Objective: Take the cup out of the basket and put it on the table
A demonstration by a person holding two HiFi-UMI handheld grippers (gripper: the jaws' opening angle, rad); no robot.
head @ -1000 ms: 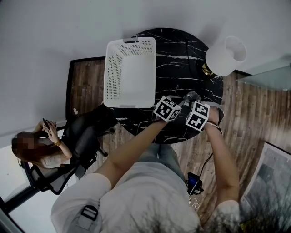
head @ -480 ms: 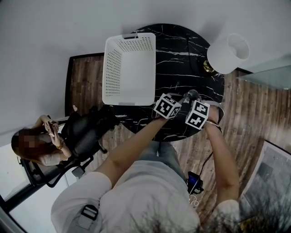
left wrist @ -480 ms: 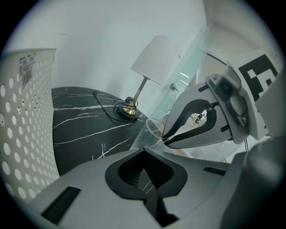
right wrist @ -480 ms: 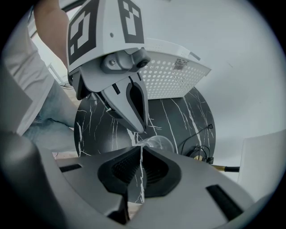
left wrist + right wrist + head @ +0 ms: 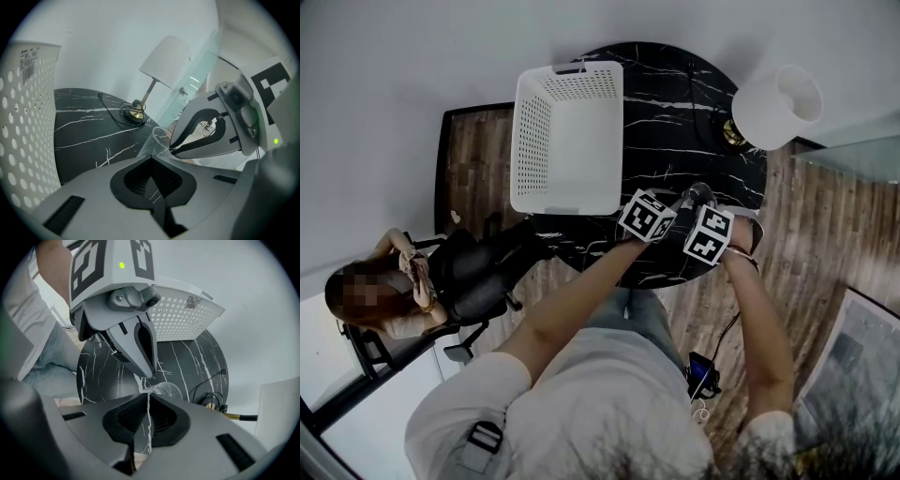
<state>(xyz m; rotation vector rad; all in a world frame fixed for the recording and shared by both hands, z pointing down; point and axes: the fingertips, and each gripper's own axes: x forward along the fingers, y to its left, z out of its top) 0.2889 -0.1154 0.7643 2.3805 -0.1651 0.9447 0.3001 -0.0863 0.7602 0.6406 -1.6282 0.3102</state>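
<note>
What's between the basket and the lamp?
Bare tabletop in the head view; left gripper view adds a cord coiled by the lamp base.
</note>
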